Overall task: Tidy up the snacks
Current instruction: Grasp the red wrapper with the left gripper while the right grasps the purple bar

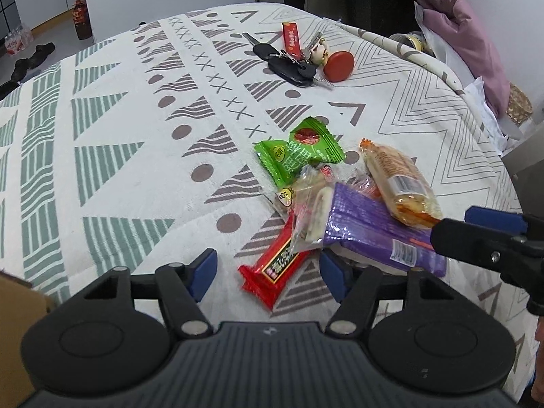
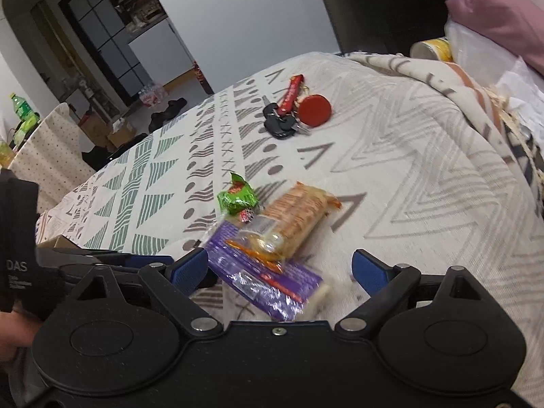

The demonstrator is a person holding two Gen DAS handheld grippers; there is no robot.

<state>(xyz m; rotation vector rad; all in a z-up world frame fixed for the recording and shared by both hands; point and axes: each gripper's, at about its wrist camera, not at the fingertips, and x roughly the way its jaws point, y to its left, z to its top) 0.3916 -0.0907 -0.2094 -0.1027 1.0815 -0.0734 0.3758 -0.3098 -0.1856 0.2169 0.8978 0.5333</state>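
A heap of wrapped snacks sits on a tabletop (image 1: 112, 78) covered in a cloth patterned with triangles, dots and zigzags. The left gripper (image 1: 268, 272) is released, its blue-padded fingers (image 1: 204, 272) spread on either side of the near end of a red snack bar (image 1: 275, 265) without touching it. The right gripper (image 2: 280, 268) (seen from its own camera) is likewise spread wide, its fingers flanking a purple snack packet (image 2: 268, 278) that lies flat on the cloth. A clear packet of orange-edged crackers (image 2: 295, 221) rests across the far end of the purple packet. Beside it lies a transparent wrapper holding a white snack (image 1: 316, 210), partly over the red bar. A green snack packet (image 1: 299, 153) lies at the far edge of the heap. Well apart from the snacks, farther back, are a bunch of keys (image 1: 289, 64) with a red strap and a round red disc (image 1: 338, 66). Part of a cardboard box (image 1: 17, 306) shows at the left edge.
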